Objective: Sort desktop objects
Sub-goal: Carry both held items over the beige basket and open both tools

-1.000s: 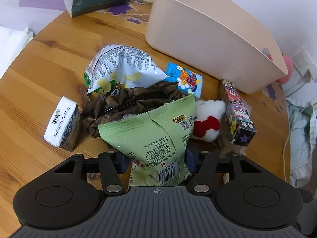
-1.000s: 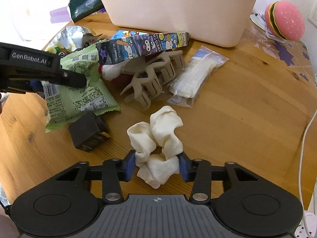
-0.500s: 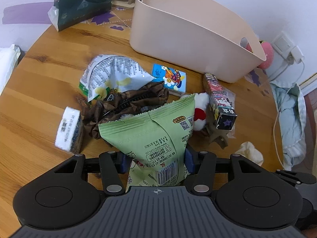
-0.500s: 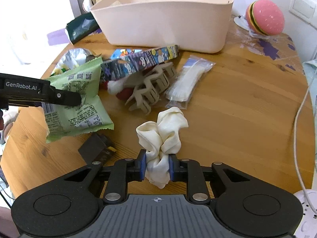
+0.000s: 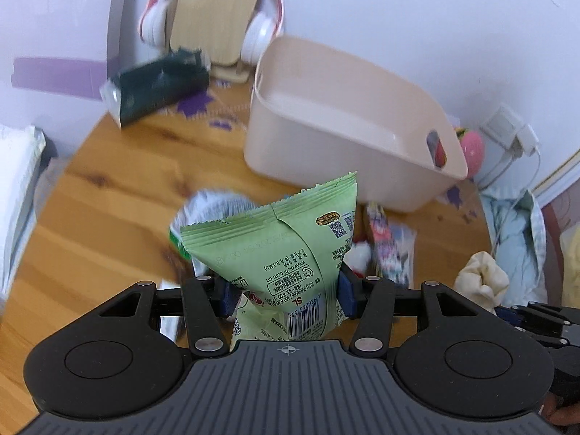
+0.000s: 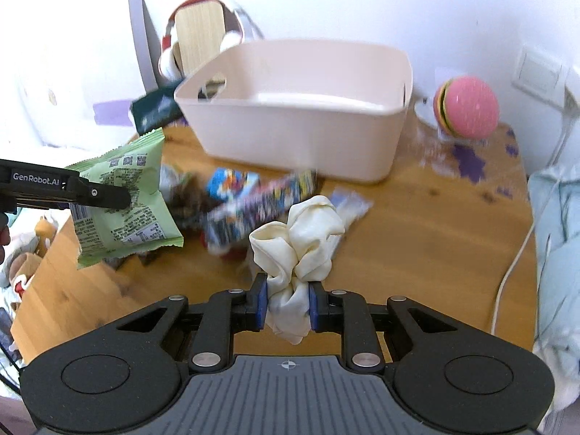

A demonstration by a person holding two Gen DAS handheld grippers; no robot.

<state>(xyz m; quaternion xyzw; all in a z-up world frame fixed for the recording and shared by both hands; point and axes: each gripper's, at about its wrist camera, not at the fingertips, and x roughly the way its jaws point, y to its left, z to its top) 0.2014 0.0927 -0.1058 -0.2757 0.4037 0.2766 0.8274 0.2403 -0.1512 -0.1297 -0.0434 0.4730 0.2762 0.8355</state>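
Observation:
My left gripper is shut on a green snack bag and holds it up above the wooden table; the bag also shows in the right wrist view. My right gripper is shut on a cream scrunchie, lifted off the table; the scrunchie also shows at the right of the left wrist view. A pink-beige bin stands at the back, its inside looking empty. A pile of small items remains on the table: a long patterned box, a blue carton, a silver bag.
Headphones on a wooden stand and a dark green pack sit behind the bin. A pink burger toy is at the back right. A white cable and pale cloth hang off the right edge.
Both grippers have risen from the table with their loads. The right gripper closed on the scrunchie and lifted it. Both views now tilt up toward the bin.

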